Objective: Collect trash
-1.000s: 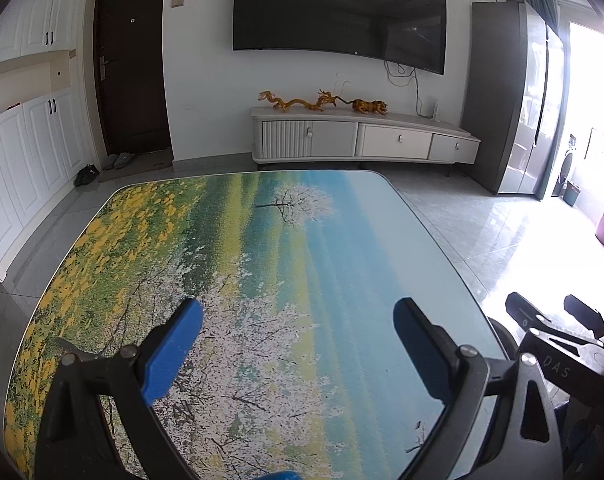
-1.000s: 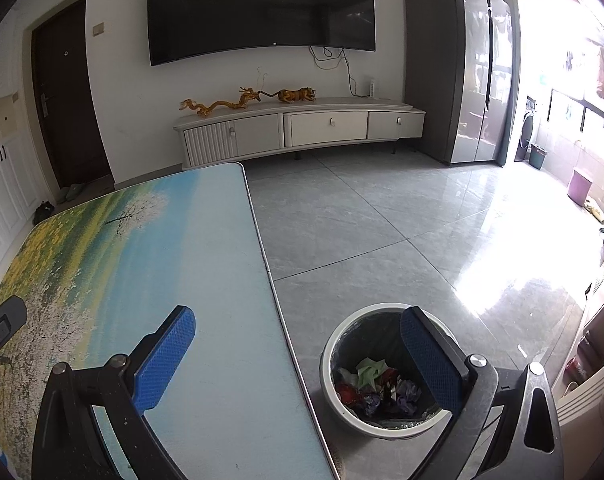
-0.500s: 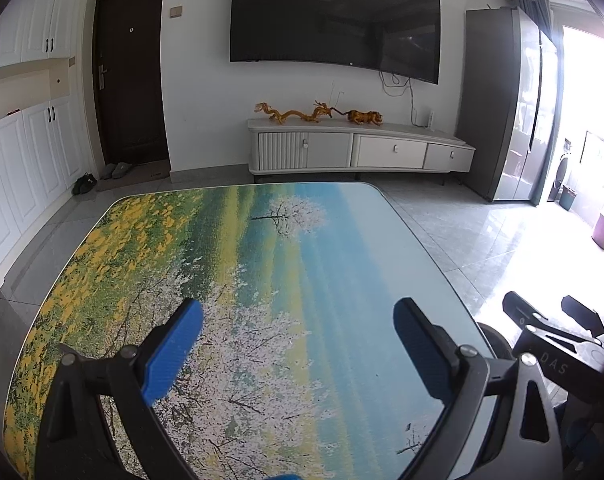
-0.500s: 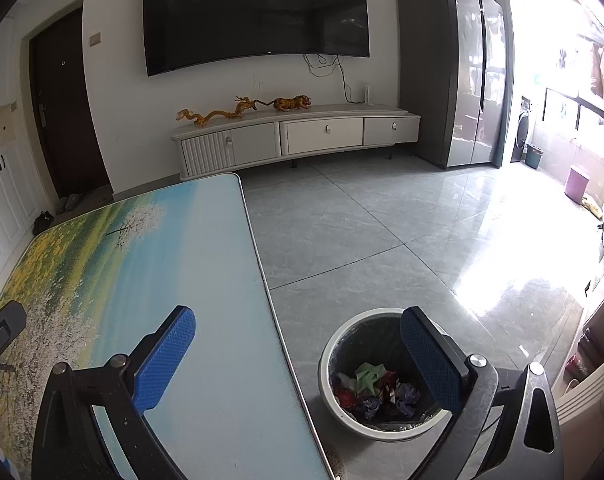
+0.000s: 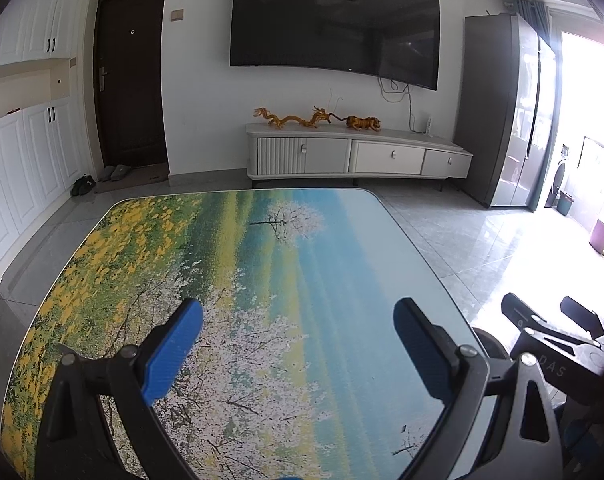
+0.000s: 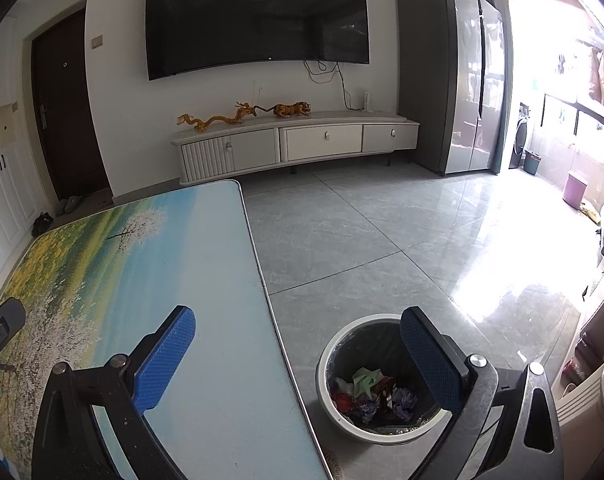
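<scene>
My right hand-held gripper (image 6: 298, 352) and left hand-held gripper (image 5: 298, 344) have lifted slightly, both wide open and empty. The trash (image 6: 371, 398) lies in the bin (image 6: 321, 380) below-right; the counter (image 5: 262, 280) ahead looks bare, so collecting seems finished.

The near edge of the bench (image 5: 262, 280) runs off the bottom of both views. In the right wrist view a blue pad of the right gripper (image 6: 298, 356) covers part of the rim of the trash bin (image 6: 329, 360). The crumpled scraps (image 6: 371, 394) inside are too jumbled to identify. Past the refrigerator (image 6: 461, 80), the balcony is washed out by glare.
</scene>
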A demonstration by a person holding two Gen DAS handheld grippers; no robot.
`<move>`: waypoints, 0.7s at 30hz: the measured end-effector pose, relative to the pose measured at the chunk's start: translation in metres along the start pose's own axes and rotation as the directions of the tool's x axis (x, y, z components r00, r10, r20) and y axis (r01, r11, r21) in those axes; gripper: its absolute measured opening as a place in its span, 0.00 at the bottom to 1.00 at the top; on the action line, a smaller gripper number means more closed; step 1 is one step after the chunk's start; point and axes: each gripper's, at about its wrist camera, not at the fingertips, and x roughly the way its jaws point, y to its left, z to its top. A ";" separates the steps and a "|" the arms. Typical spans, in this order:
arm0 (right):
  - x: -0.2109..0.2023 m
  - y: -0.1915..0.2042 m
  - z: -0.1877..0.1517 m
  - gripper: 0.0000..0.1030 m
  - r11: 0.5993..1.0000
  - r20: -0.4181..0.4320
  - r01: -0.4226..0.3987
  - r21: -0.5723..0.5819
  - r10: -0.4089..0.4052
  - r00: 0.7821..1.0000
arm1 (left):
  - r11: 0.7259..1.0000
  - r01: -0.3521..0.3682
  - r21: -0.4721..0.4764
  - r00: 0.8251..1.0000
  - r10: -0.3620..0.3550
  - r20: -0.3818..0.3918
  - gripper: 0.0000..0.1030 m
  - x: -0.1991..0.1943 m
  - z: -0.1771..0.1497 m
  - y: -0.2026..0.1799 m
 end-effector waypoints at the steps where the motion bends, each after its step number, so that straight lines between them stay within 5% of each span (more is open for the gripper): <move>1: 0.000 0.000 0.000 1.00 1.000 0.002 0.002 -0.001 -0.002 1.000 | 1.000 0.000 0.001 1.000 0.000 0.000 0.94 0.000 0.000 0.000; 21: -0.016 -0.006 0.006 1.00 0.999 0.070 0.042 -0.004 -0.042 0.997 | 1.000 -0.004 0.006 0.999 0.004 0.035 0.94 -0.005 0.001 -0.006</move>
